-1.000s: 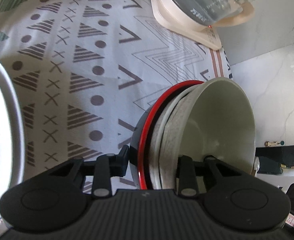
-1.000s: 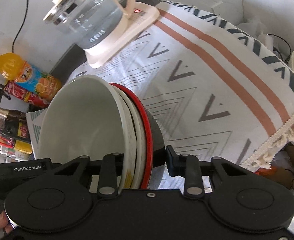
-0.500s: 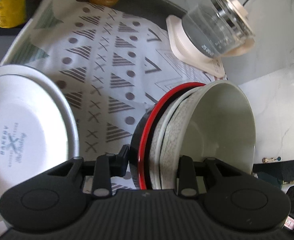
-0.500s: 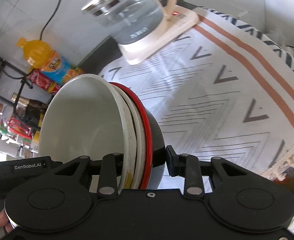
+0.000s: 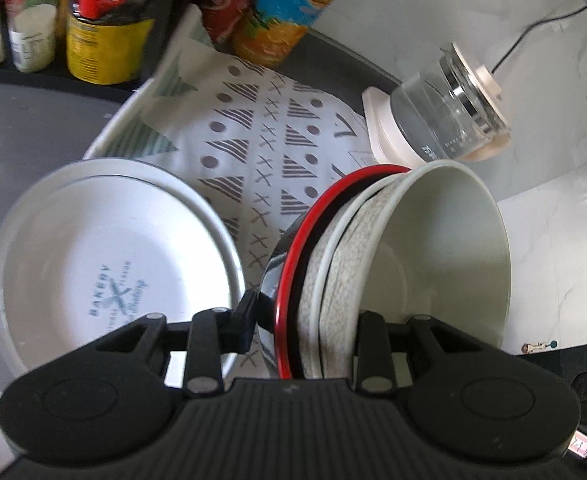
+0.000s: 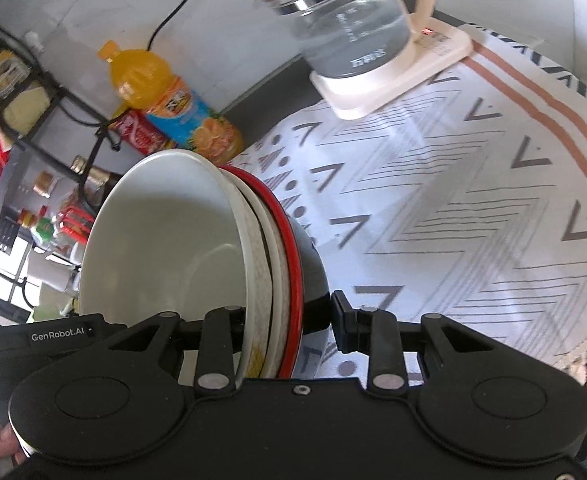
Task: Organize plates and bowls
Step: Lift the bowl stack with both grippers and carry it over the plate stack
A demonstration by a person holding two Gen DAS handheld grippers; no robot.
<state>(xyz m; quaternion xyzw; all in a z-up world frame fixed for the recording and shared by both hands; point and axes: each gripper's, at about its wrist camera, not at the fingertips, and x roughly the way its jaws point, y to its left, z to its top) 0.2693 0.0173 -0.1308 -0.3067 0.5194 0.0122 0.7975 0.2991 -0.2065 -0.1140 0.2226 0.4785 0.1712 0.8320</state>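
A nested stack of bowls (image 5: 433, 264) is held in the air above the patterned cloth: a white inner bowl, a speckled grey one, and a black outer bowl with a red rim. My left gripper (image 5: 305, 320) is shut on one side of the stack's rim. My right gripper (image 6: 285, 316) is shut on the opposite side of the bowl stack (image 6: 165, 260). A stack of white plates (image 5: 109, 264) with blue "BAKERY" lettering lies on the cloth to the left of the bowls in the left wrist view.
A glass kettle (image 6: 349, 28) stands on its cream base (image 6: 393, 80) at the back of the patterned cloth (image 6: 473, 200). An orange juice bottle (image 6: 165, 100), a red can (image 6: 141, 136) and a shelf rack with jars (image 5: 33, 20) line the back left.
Both grippers have lifted and tilted with the bowl stack. The plates, the juice bottle and the shelf jars have come further into view; the kettle looks farther away.
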